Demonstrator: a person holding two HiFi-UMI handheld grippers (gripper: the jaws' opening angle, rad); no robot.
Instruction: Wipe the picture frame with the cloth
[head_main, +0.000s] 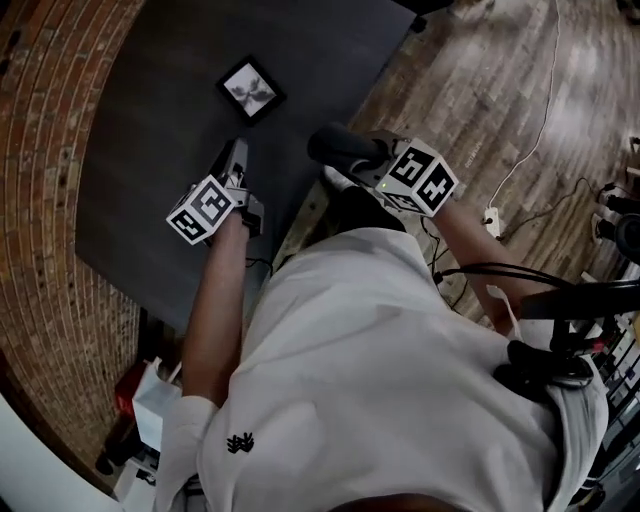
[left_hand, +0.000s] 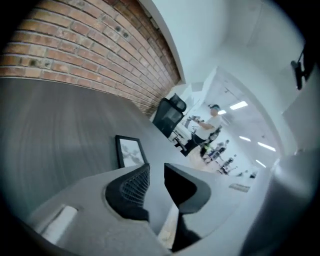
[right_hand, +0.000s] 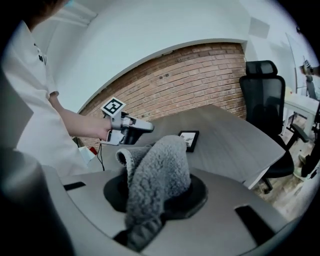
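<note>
A small black picture frame (head_main: 250, 90) with a pale print lies flat on the dark grey table (head_main: 150, 150); both gripper views also show the frame (left_hand: 131, 151) (right_hand: 189, 140). My left gripper (head_main: 236, 158) hovers over the table just short of the frame. Its jaws (left_hand: 156, 172) stand apart with nothing between them. My right gripper (head_main: 345, 152) is at the table's near edge, to the right of the left one, shut on a grey fluffy cloth (right_hand: 157, 172). The cloth bulges up over the jaws and hides the fingertips. In the right gripper view the left gripper (right_hand: 132, 129) shows above the table.
A brick wall (left_hand: 90, 45) runs along the table's far side. A black office chair (right_hand: 262, 95) stands off the table's far right corner. A power strip with its cable (head_main: 492, 218) lies on the wood floor. A person (left_hand: 210, 122) stands far off.
</note>
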